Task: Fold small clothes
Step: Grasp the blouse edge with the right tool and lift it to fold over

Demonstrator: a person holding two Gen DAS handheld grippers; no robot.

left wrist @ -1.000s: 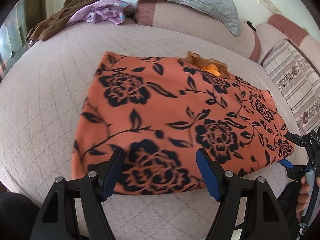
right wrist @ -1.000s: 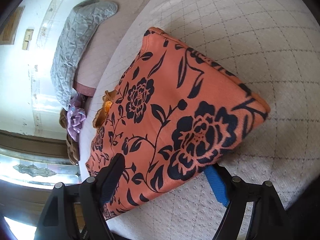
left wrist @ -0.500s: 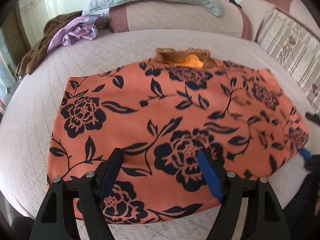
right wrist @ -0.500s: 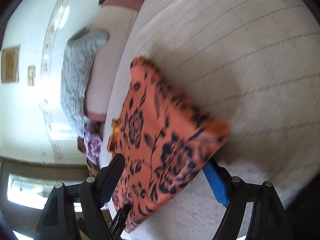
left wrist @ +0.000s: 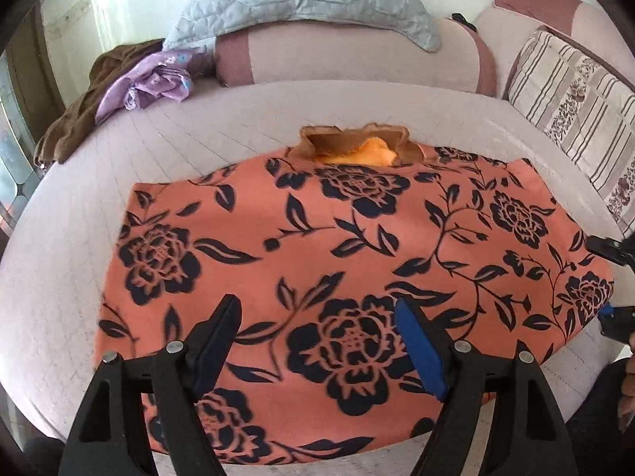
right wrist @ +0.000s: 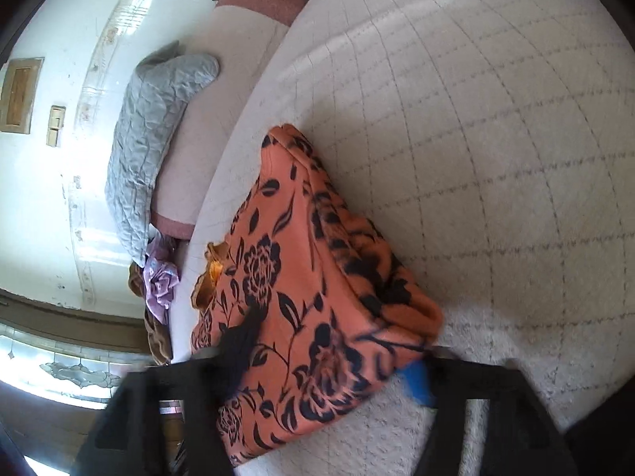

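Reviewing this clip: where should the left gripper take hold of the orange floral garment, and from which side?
The orange floral garment lies flat, so its near hem is the graspable edge. The left gripper, open above it, should come from the near side, one finger under.

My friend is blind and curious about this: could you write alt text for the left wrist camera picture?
An orange garment with dark flowers lies spread flat on a pale quilted bed, with the open left gripper hovering over its near edge. Pillows and a purple and brown heap of clothes sit at the far side.

Matt, fleecy orange floral garment (left wrist: 337, 246) lies on a quilted, nubbly cloth bedcover (left wrist: 222, 135).
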